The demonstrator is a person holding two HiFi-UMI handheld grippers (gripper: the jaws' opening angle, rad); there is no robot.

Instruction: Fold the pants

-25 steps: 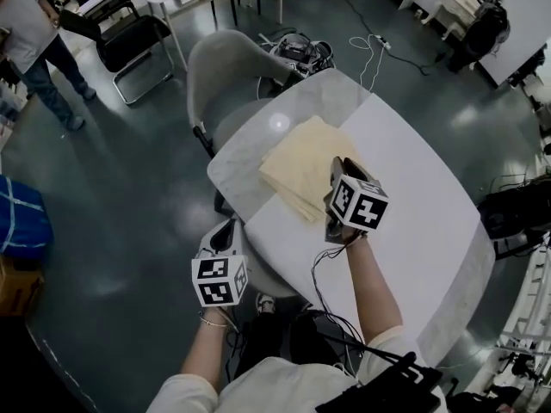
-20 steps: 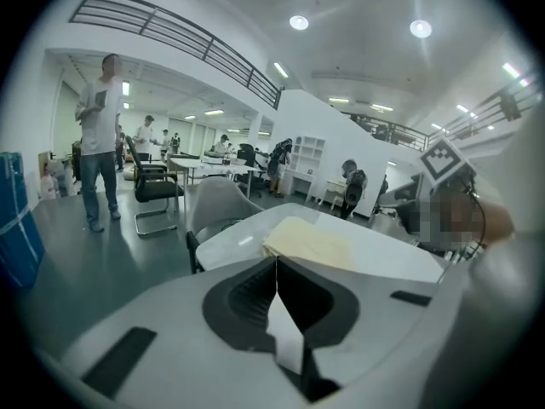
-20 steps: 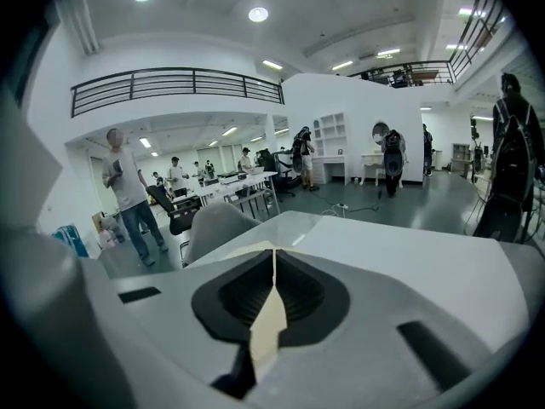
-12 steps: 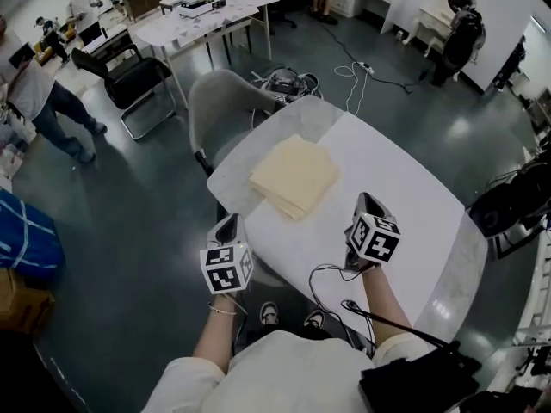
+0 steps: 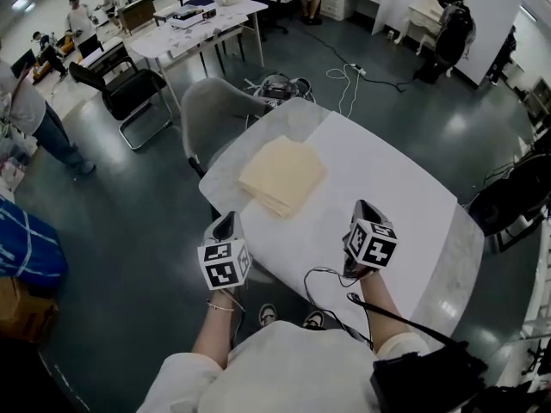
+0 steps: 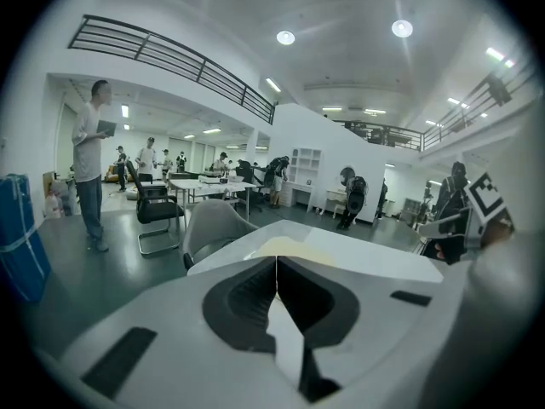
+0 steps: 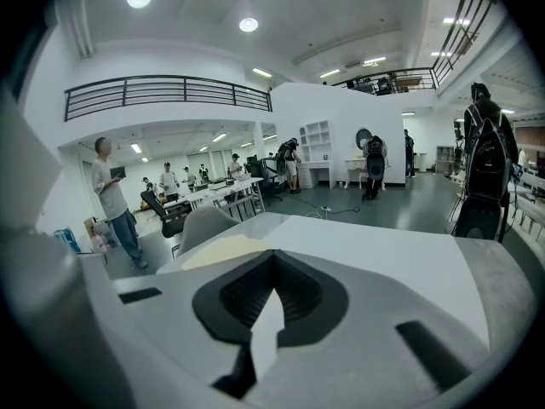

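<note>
Head view shows the pants lying as a compact, squarish cream stack on the white table, toward its 10 o'clock side, near the edge that faces the grey chair. My left gripper hangs at about 7 o'clock from the stack, out past the table's near edge. My right gripper sits at about 4 o'clock from it, over bare tabletop. Both are well apart from the cloth.

In the left gripper view my jaws meet along one thin line with nothing between them, and the right gripper view shows the same: pressed together and empty.

By my reading the folding itself looks done, so what's left is to check the result and stay out of its way. To do that well I'd keep both pairs of jaws closed and high enough that no tip catches a layer. The stack's near edge looks stepped, with lower layers peeking out at 5 o'clock. If I tidy that, I'd come in low from the near side and nudge the edge inward without pinching, so the top layer doesn't drag. I'd also keep the right gripper's cable, which loops just by the table's near edge, from sweeping toward the cloth.
</note>
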